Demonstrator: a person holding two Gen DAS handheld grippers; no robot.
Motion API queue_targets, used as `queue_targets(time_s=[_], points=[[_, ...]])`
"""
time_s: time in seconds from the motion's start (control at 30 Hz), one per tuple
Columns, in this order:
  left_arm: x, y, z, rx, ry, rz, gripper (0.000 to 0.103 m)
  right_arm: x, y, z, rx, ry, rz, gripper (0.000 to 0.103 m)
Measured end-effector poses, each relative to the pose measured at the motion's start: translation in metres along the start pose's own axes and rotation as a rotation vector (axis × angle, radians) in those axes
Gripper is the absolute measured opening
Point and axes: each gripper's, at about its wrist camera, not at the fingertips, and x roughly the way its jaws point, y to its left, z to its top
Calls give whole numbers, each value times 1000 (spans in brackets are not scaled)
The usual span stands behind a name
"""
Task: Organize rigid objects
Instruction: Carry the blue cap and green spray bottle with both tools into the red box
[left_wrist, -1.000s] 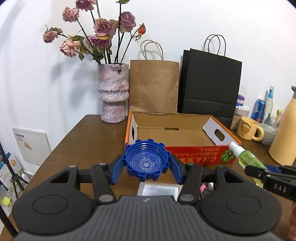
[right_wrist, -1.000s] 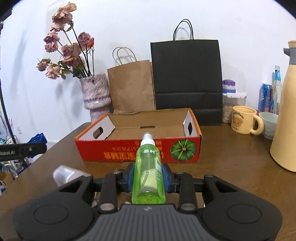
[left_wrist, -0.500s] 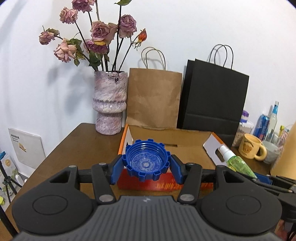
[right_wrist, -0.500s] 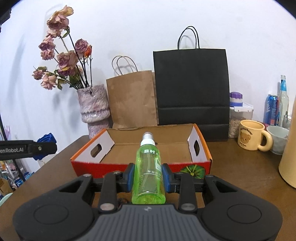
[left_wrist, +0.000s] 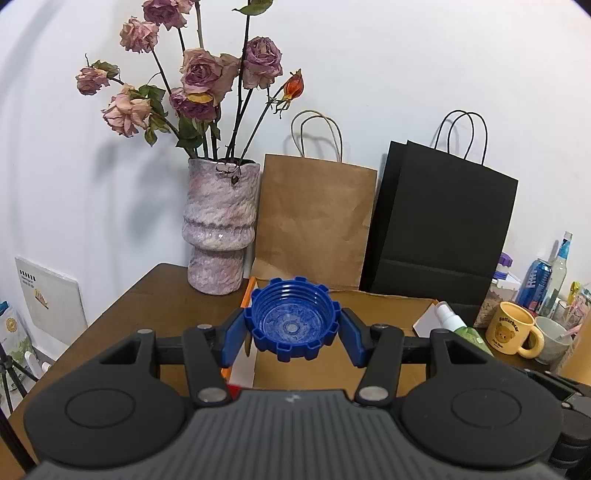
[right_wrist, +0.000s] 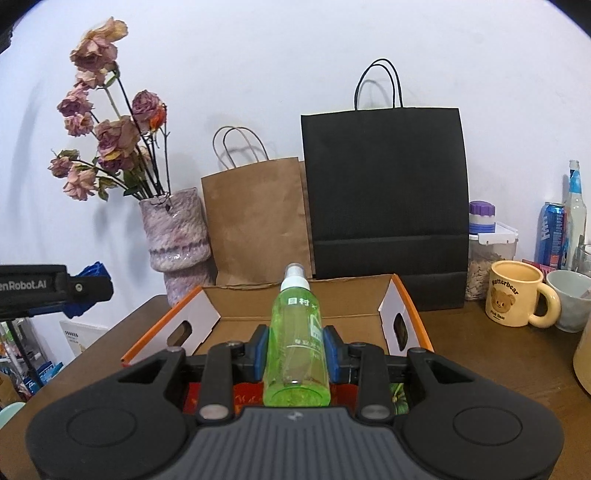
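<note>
My left gripper (left_wrist: 291, 338) is shut on a blue ridged bottle cap (left_wrist: 291, 317) and holds it above the near left corner of the open cardboard box (left_wrist: 384, 306). My right gripper (right_wrist: 295, 350) is shut on a green spray bottle (right_wrist: 295, 332) with a white nozzle, held above the near edge of the same box (right_wrist: 369, 295). The bottle also shows at the right of the left wrist view (left_wrist: 456, 323). The left gripper shows at the left edge of the right wrist view (right_wrist: 55, 288).
A pink vase of dried roses (left_wrist: 219, 229), a brown paper bag (left_wrist: 314, 221) and a black paper bag (left_wrist: 439, 221) stand behind the box. A yellow bear mug (right_wrist: 517, 293), a grey cup, cans, bottles and a food jar (right_wrist: 489, 251) crowd the right side.
Both grippers have risen and moved forward toward the box, each keeping its object. The box's red front has dropped below the gripper bodies, and its inside now shows.
</note>
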Motion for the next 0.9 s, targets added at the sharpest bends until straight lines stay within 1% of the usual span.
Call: queue_targets(time_s=[0.23,0.43,0.63,0.9], points=[[27,-4,9,-4,3,7,55,30,-4,6,-6,19,17,30],[54,-8,12,-2,32,8,55,52,-10,10,-3,39,31,30],[73,-10,15,0,50,3,55,66,-23,14,19,55,8,30],[91,-11,15,1,68,21,55,82,-35,22,31,52,-12,30]])
